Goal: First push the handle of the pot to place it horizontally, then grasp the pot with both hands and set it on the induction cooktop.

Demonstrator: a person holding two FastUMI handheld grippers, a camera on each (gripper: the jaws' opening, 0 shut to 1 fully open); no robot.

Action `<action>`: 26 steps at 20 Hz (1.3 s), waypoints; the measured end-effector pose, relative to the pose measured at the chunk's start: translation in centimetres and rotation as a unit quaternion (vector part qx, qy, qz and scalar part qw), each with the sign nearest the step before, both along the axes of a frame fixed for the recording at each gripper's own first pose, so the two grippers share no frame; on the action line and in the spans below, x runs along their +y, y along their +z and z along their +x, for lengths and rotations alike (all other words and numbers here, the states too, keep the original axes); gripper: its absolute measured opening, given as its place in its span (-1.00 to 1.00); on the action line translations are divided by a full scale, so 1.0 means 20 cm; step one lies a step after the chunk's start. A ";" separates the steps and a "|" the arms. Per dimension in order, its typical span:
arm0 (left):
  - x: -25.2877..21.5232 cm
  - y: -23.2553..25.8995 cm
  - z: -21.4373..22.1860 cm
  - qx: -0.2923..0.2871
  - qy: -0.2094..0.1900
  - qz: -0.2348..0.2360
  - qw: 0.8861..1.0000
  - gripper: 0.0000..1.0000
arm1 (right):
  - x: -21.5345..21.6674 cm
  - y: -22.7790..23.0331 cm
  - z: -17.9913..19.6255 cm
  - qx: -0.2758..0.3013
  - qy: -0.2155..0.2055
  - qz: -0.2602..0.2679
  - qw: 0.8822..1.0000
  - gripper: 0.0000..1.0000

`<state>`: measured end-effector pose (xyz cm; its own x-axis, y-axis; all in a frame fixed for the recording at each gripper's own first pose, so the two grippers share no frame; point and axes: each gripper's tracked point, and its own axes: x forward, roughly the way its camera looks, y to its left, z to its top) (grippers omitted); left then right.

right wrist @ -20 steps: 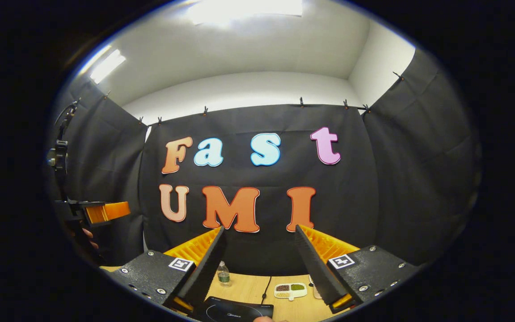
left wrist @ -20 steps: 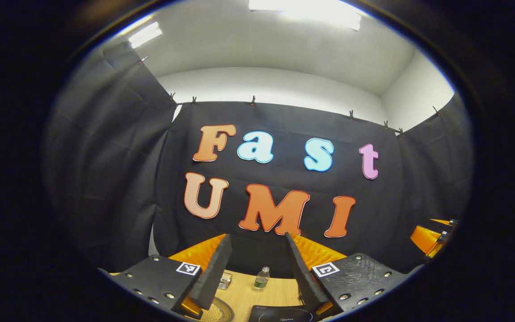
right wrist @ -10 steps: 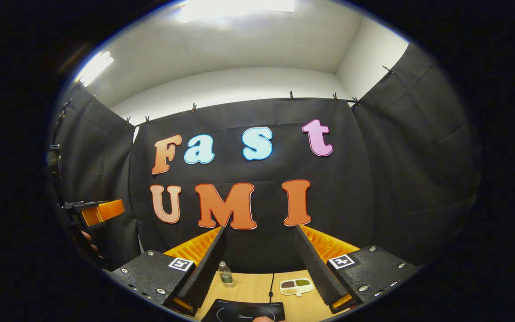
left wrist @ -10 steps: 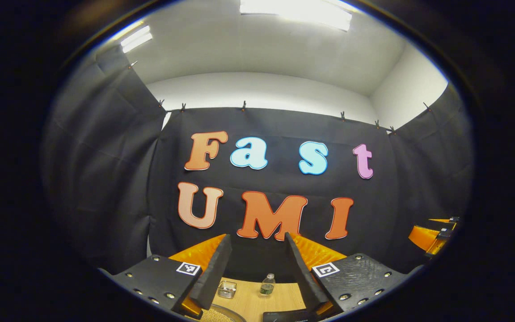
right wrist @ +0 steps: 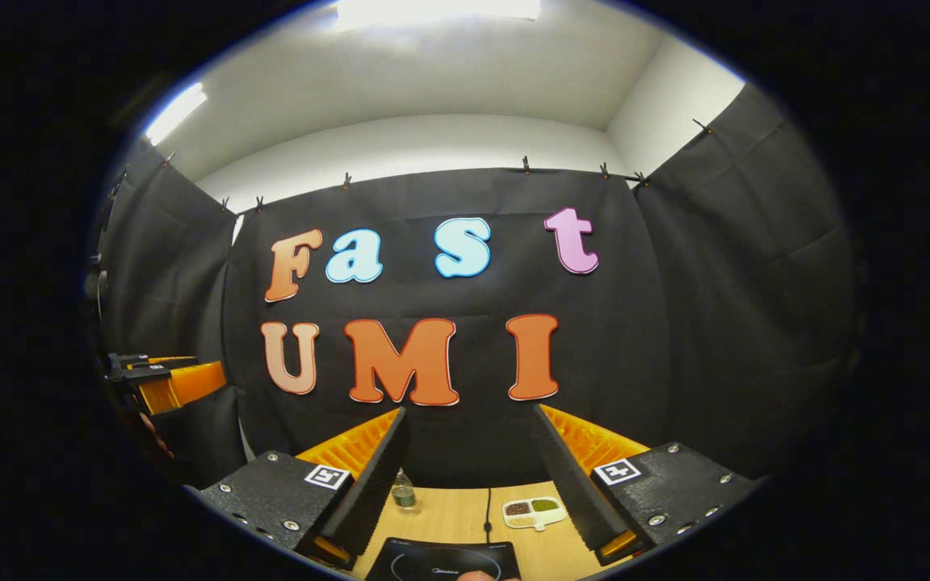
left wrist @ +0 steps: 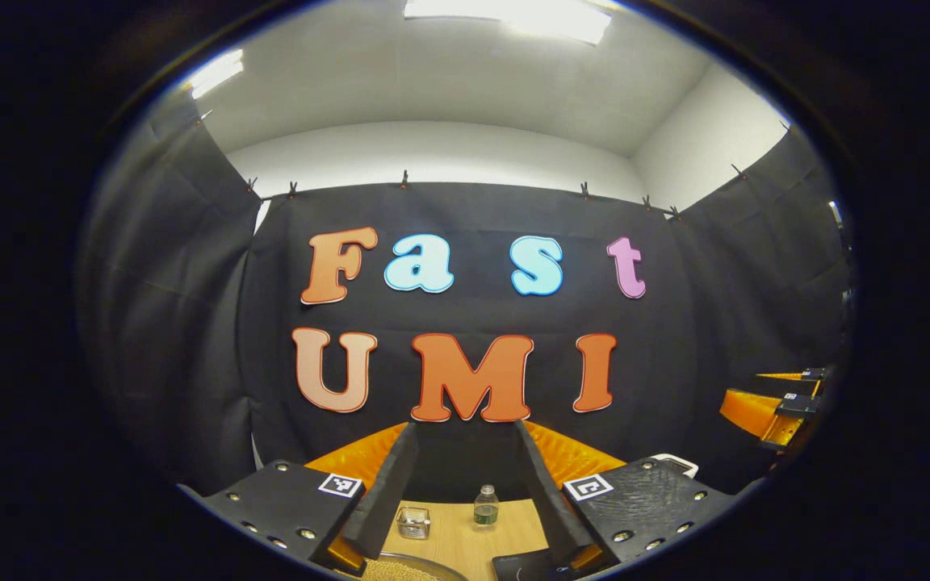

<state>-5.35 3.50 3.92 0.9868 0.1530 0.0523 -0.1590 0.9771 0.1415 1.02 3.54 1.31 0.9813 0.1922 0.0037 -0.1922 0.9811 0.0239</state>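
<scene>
Table (right wrist: 465, 516): wooden, backed by black cloth wall. Left hand-held gripper (left wrist: 465, 492): raised above table, fingers spread, nothing held. Right hand-held gripper (right wrist: 469, 484): likewise spread, empty. Pot (left wrist: 412, 569): rim seen at lower edge of left gripper view, below left finger. Cooktop (right wrist: 445, 558): flat on table near right gripper. Bottle (left wrist: 485, 506), glass (left wrist: 412, 521), divided dish (right wrist: 535, 511): farther back.
</scene>
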 end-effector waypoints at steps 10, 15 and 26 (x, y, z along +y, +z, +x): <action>0.09 -0.66 -0.05 0.200 -0.011 0.024 0.979 -0.47 | -0.17 -0.17 0.07 0.018 -0.042 -0.007 0.999 0.89; 0.10 -1.10 -0.19 0.323 -0.034 0.017 0.946 -0.89 | -0.22 -0.23 0.08 0.021 -0.045 -0.014 0.999 0.89; 0.15 -1.79 -0.62 0.535 -0.027 -0.036 0.844 -0.94 | -0.34 -0.41 0.05 0.055 -0.075 -0.037 0.995 0.89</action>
